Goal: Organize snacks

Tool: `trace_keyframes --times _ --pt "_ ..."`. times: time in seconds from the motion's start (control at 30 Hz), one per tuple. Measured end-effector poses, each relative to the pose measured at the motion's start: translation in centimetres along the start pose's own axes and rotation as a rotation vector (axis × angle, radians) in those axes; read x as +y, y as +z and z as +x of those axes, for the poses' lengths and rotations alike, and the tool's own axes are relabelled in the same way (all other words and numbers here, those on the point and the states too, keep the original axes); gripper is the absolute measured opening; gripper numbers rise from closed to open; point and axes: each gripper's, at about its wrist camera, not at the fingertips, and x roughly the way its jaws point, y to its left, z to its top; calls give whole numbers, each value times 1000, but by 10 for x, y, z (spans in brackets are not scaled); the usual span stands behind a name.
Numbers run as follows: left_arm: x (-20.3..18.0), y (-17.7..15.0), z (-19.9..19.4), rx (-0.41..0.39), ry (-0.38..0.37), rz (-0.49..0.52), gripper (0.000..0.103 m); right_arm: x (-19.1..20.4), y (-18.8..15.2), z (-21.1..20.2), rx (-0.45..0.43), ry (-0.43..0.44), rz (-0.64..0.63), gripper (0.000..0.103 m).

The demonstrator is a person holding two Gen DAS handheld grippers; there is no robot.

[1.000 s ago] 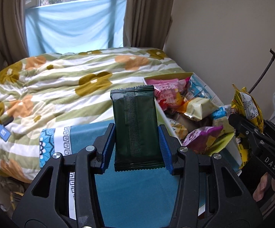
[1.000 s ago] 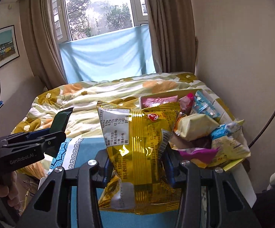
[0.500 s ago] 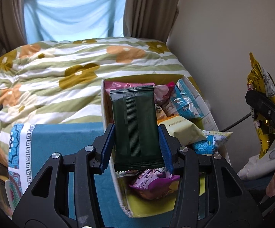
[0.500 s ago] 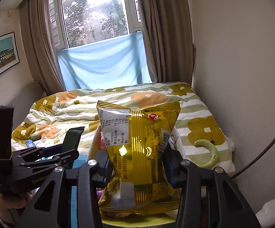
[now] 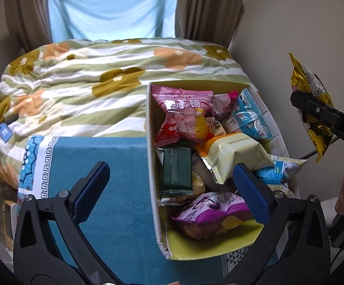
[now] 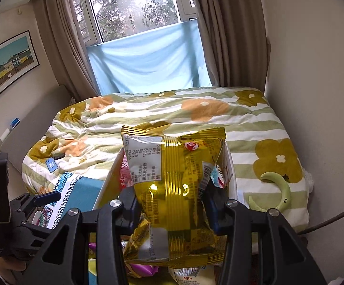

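On the bed, over a teal cloth (image 5: 105, 156), the box (image 5: 151, 190) sat full of snacks: pink bag (image 5: 183, 116), blue pack (image 5: 250, 116), pale yellow pack (image 5: 233, 154), purple bag (image 5: 210, 213), and the green packet (image 5: 177, 168) lying flat along the box's left wall. Left tool (image 5: 169, 182) jaws were opening, spread wide, nothing between the pads; green packet lay loose below them. Right tool (image 6: 172, 201) stayed clamped on the gold bag (image 6: 174, 178), held upright above the box. Versus a second ago: green packet went from the left tool's grip into the box, and both tools moved from beside the box to over it.
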Motion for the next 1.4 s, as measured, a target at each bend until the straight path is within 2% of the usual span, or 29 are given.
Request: trace_keyframes --times 0.2,0.4,0.47,0.5,0.53,0.63,0.83,1.03,1.23,1.4 --pt "12 10 -15 -40 36 -48 102 -1 28 19 49 21 -45 41" --pt "25 6 -12 -13 78 -103 102 -2 38 60 134 57 -52 44" --pt "26 2 -10 -3 80 -117 102 -3 35 71 161 49 -52 60" --pt "26 -1 -9 -2 85 -117 102 -4 33 74 163 44 -48 81" --pt "25 -3 -9 0 93 -116 102 -5 32 74 158 38 -42 93" --pt "27 -11 -11 3 97 -122 102 -6 26 66 127 8 -34 94" --pt "35 -20 -32 -27 69 -131 102 -3 13 38 95 -18 -7 94" --pt "49 -25 -82 -109 57 -84 102 17 6 -10 12 -60 10 94" --pt "67 -45 -155 -224 65 -10 102 61 -14 -81 -106 -97 12 94" --pt "84 -73 -209 -303 73 24 102 111 -42 -133 -161 -146 -13 94"
